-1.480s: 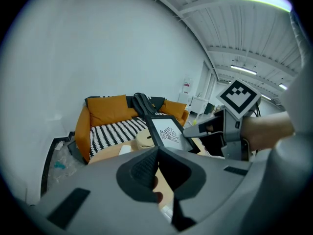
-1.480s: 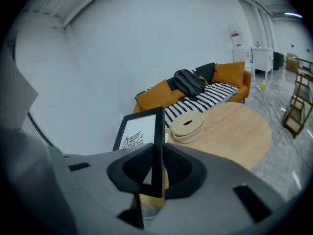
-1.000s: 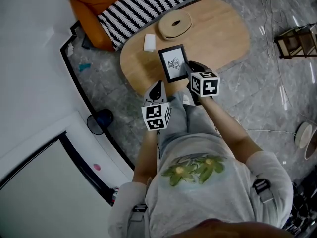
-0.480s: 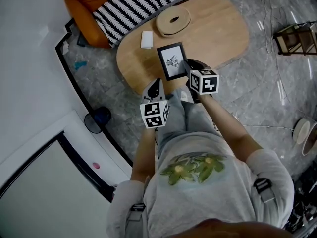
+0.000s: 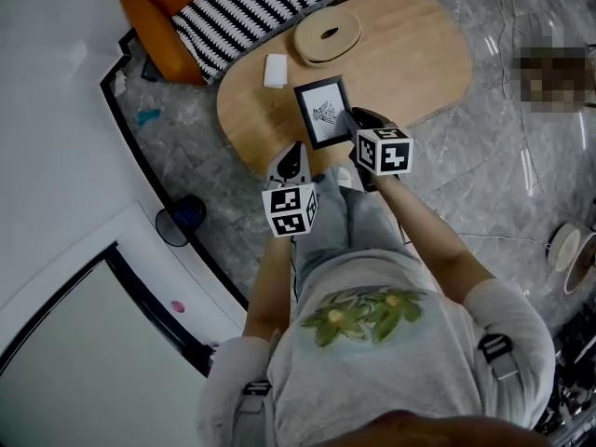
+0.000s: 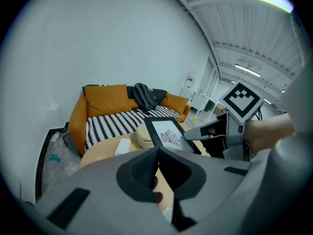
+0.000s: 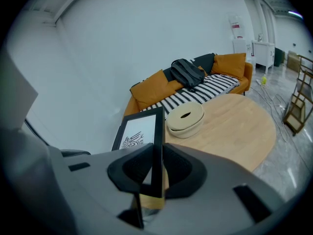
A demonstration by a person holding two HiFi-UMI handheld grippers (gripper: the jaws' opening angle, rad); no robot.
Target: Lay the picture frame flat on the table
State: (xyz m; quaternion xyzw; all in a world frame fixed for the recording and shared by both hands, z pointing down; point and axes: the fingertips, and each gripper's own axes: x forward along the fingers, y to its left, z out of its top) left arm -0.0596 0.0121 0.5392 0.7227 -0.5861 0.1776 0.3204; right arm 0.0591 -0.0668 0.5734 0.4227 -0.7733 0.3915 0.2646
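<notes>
The black picture frame [image 5: 323, 112], with a white sheet and a dark drawing, is held over the near part of the wooden table [image 5: 410, 54], tilted with its face upward. My right gripper [image 5: 353, 126] is shut on its right edge; in the right gripper view the frame [image 7: 138, 132] runs edge-on between the jaws of that gripper [image 7: 157, 173]. I cannot tell whether its lower edge touches the table. My left gripper [image 5: 296, 159] hovers at the table's near edge, left of the frame, shut on nothing. In the left gripper view this gripper [image 6: 157, 153] faces the frame [image 6: 166, 133].
A round beige lidded container [image 5: 327, 37] and a small white block [image 5: 276, 70] lie on the table beyond the frame. An orange sofa [image 5: 154, 17] with a striped cushion [image 5: 251, 7] stands behind the table. Grey stone floor surrounds it, with cables at right.
The frame stays in my right gripper's hold with hardly any shift. Both grippers keep their places; only the head view has drifted slightly.
</notes>
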